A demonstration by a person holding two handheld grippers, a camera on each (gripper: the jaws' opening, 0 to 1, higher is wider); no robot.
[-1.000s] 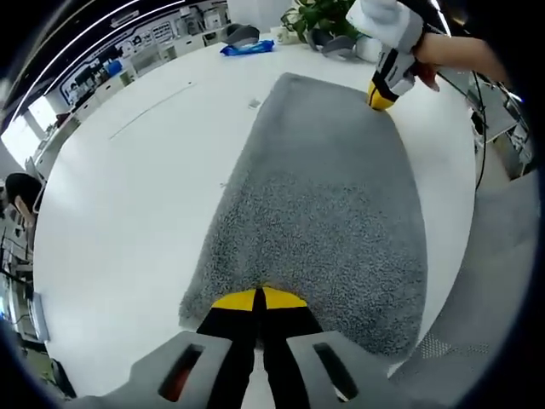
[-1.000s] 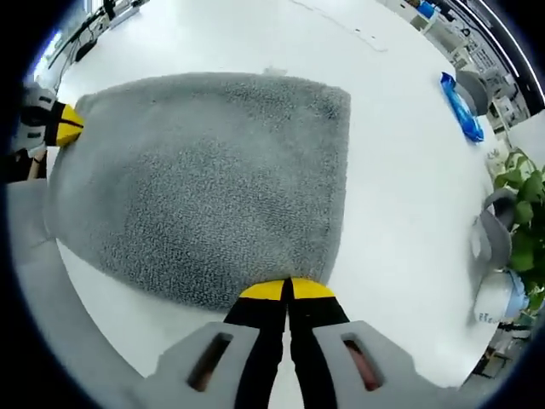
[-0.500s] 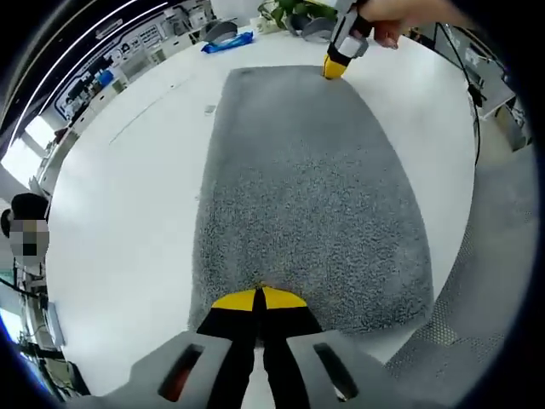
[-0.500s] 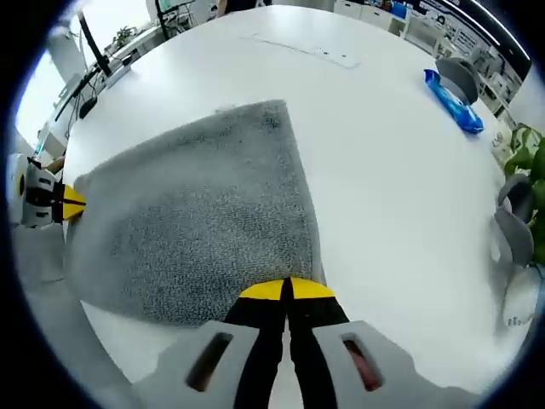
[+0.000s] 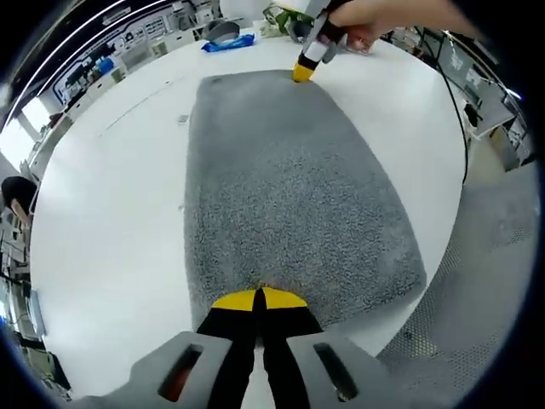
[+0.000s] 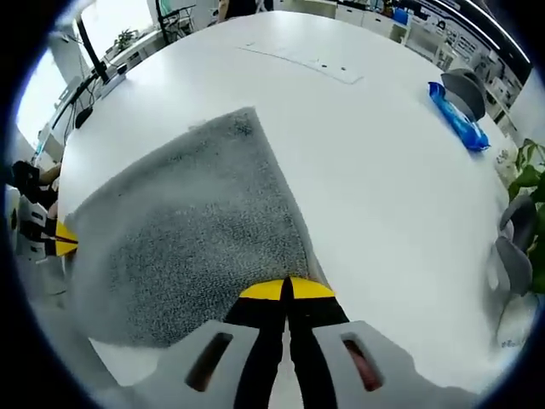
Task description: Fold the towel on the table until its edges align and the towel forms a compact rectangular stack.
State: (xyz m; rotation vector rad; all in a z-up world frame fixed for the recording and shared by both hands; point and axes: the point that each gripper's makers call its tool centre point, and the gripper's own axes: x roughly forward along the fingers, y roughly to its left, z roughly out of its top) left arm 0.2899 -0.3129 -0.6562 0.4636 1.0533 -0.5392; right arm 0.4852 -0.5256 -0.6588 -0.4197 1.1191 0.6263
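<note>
White table (image 5: pixel 111 187) fills both views, with a gray towel (image 5: pixel 289 187) spread flat on it. At one corner of the towel the left gripper (image 5: pixel 258 298) has its yellow-tipped jaws closed on the edge; the right gripper (image 6: pixel 285 290) is clamped on the neighbouring corner. Near the table's far edge lies a blue packet (image 6: pixel 458 115), with a potted plant (image 6: pixel 530 166) beyond.

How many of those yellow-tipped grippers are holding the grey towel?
2: the left gripper clamps the towel at its near corner, the right gripper pinches the far corner.
</note>
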